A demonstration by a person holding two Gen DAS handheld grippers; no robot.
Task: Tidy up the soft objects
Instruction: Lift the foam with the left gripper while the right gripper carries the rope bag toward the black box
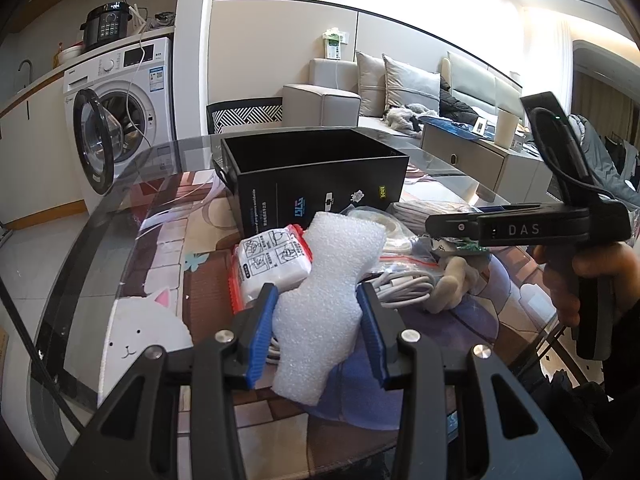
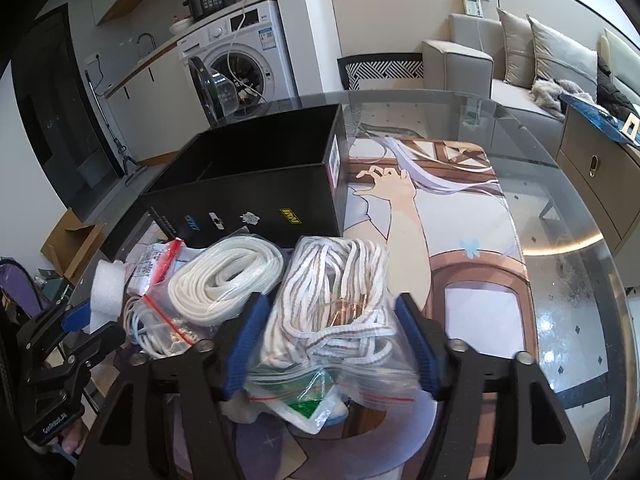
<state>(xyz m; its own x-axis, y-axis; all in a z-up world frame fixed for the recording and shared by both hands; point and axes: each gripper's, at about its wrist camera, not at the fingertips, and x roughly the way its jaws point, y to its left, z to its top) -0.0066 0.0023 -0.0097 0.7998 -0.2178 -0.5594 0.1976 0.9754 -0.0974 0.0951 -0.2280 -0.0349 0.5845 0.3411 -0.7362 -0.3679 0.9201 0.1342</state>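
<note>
My left gripper (image 1: 318, 304) is shut on a white foam block (image 1: 326, 304), pinching its waist and holding it just above the pile; the block also shows in the right wrist view (image 2: 105, 292). My right gripper (image 2: 332, 324) is open, its blue pads on either side of a zip bag of striped white-brown cord (image 2: 332, 304), not pressing it. An open black box (image 1: 316, 176) stands behind the pile and appears in the right wrist view too (image 2: 256, 188). A bag of white rope (image 2: 224, 280) lies left of the striped one.
A white packet in a red-sealed bag (image 1: 272, 260), white cables (image 1: 404, 284) and a beige plush toy (image 1: 456, 280) lie on the printed mat (image 2: 460, 240) over the glass table (image 2: 580, 300). A washing machine (image 1: 120, 112) and sofa (image 1: 400, 92) stand beyond.
</note>
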